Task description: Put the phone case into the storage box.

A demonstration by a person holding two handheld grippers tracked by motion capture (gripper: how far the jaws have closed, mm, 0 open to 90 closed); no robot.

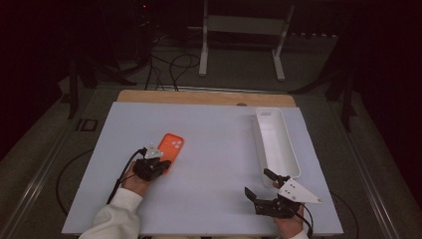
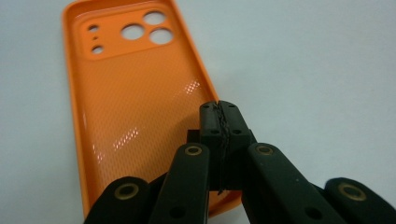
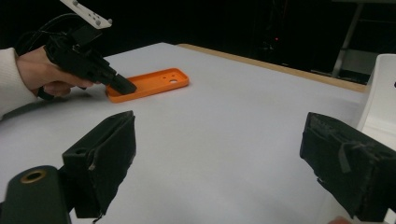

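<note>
Your left gripper (image 1: 158, 164) rests at the near end of an orange phone case (image 1: 170, 149), which lies open side up on the pale surface (image 1: 214, 144), left of centre, with its camera cutouts at the far end. In the left gripper view the two black fingers (image 2: 211, 122) are pressed fully together, pad against pad, and their tips sit over the case's (image 2: 135, 107) near right rim; you cannot tell from that view whether the rim is pinched between them or the tips merely rest on it. The right gripper view shows that same gripper (image 3: 122, 87) angled downward, its tip meeting the near edge of the case (image 3: 152, 84), with your hand (image 3: 39, 72) and a white sleeve behind it. Your right gripper (image 1: 261, 186) sits near the front right of the surface, well apart from the case, with its fingers (image 3: 105, 158) spread wide and nothing between them. Just beyond it, along the right side of the surface, stands a long white tray (image 1: 276, 144), running lengthwise away from you. A strip of bare wood (image 1: 199, 97) shows along the far edge.
</note>
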